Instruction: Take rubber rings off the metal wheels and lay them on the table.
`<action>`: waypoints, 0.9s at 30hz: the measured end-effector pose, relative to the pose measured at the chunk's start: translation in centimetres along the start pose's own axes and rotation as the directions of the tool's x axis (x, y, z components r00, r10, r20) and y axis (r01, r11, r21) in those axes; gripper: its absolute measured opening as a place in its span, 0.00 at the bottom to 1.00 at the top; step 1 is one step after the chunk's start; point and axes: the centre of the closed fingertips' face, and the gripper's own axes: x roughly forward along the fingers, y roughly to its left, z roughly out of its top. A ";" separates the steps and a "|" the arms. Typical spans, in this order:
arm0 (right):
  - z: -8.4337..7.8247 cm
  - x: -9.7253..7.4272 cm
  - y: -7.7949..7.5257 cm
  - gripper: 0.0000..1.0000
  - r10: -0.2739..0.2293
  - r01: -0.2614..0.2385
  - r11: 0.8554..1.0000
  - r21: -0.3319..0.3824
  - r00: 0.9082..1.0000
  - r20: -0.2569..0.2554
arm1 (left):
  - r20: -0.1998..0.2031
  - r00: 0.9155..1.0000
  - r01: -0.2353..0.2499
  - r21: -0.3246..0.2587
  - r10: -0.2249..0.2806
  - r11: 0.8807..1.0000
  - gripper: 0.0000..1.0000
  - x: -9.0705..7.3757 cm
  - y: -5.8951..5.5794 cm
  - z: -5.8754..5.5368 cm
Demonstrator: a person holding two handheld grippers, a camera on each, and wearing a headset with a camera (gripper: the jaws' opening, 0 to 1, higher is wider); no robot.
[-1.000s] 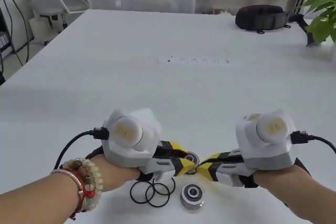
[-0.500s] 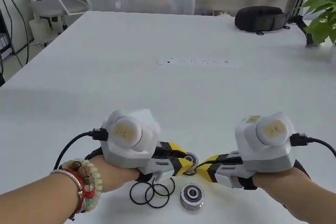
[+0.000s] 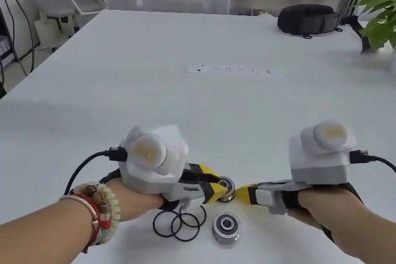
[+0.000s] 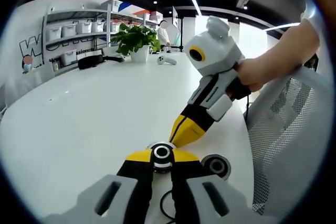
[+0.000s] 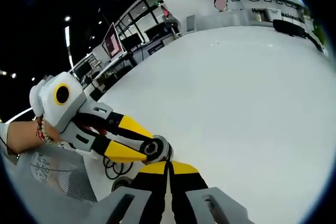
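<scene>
White office worktop (image 3: pixel 185 109), lower centre of frame: left gripper (image 3: pixel 220 191) fingers clamp a metal wheel (image 3: pixel 226 184); right gripper (image 3: pixel 240 194) fingers, pinched together, meet its rim. Next, probably: peel its rubber ring free.

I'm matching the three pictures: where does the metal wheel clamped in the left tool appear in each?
Head view: metal wheel, low centre.
Left gripper view: wheel, low centre, in its own jaws.
Right gripper view: wheel, below centre, slightly left.
Shared landmark: right tool, tip at the wheel.
</scene>
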 end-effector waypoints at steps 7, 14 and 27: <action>0.7 -0.4 0.0 0.00 0.013 -0.015 0.998 0.055 0.999 0.033 | -0.005 1.000 0.000 0.003 0.000 1.000 0.07 0.0 0.0 0.0; 0.9 -0.4 0.8 0.00 0.029 -0.033 0.995 0.098 0.999 0.040 | 0.001 1.000 -0.007 0.004 0.007 1.000 0.07 0.0 0.0 0.0; 0.8 -0.5 1.2 0.00 0.036 -0.037 0.997 0.068 0.999 0.024 | 0.009 1.000 -0.005 0.013 0.005 1.000 0.07 0.1 0.0 0.0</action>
